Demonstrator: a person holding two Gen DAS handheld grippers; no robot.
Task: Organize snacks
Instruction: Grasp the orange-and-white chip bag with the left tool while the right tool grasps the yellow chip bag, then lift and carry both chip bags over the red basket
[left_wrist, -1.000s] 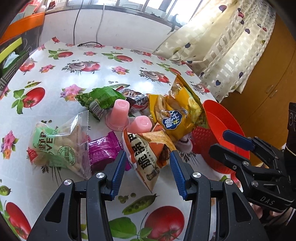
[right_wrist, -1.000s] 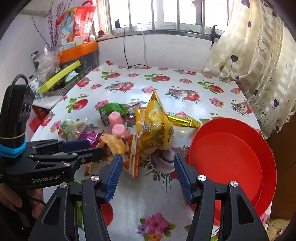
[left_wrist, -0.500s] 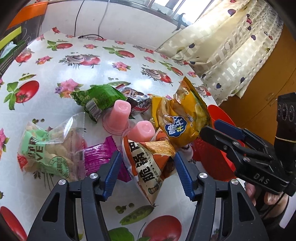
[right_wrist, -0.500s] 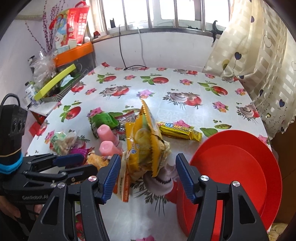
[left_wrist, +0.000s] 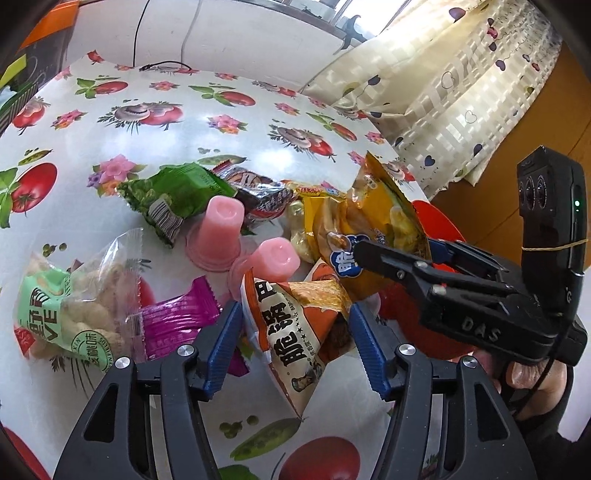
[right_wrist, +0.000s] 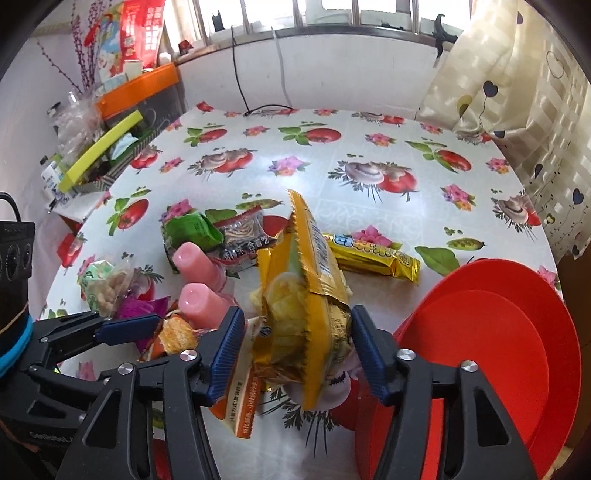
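- Lying at the far left of the pile on the floral tablecloth (left_wrist: 92, 122) is a clear bag of pale puffed snacks (left_wrist: 74, 314), with a magenta wrapper (left_wrist: 177, 321) tucked against its right edge.
- Behind these sits a green packet (left_wrist: 177, 195), and next to it a dark striped packet (left_wrist: 258, 192); two pink jelly cups (left_wrist: 221, 229) stand upside down just in front of them, close together.
- The left gripper (left_wrist: 295, 343) has its blue-padded jaws spread wide, one on either side of the orange chip bag (left_wrist: 295, 325); neither pad presses the bag, which lies flat on the table between them.
- To the right of the orange bag, the yellow chip bag (right_wrist: 306, 295) stands on edge, leaning over the orange one.
- The right gripper (right_wrist: 295, 347) is also wide apart, its pads flanking the lower part of the yellow bag; the right pad looks to be at the bag's side, the left pad stands off it, and I cannot tell if there is real contact.
- Behind the yellow bag a long yellow bar (right_wrist: 373, 258) lies flat on the cloth.
- At the far right, the red plate (right_wrist: 509, 332) rests at the table edge, bare inside, just beside the right gripper's right finger.
- Past the table on that side hangs a cream curtain with hearts (right_wrist: 517, 92).
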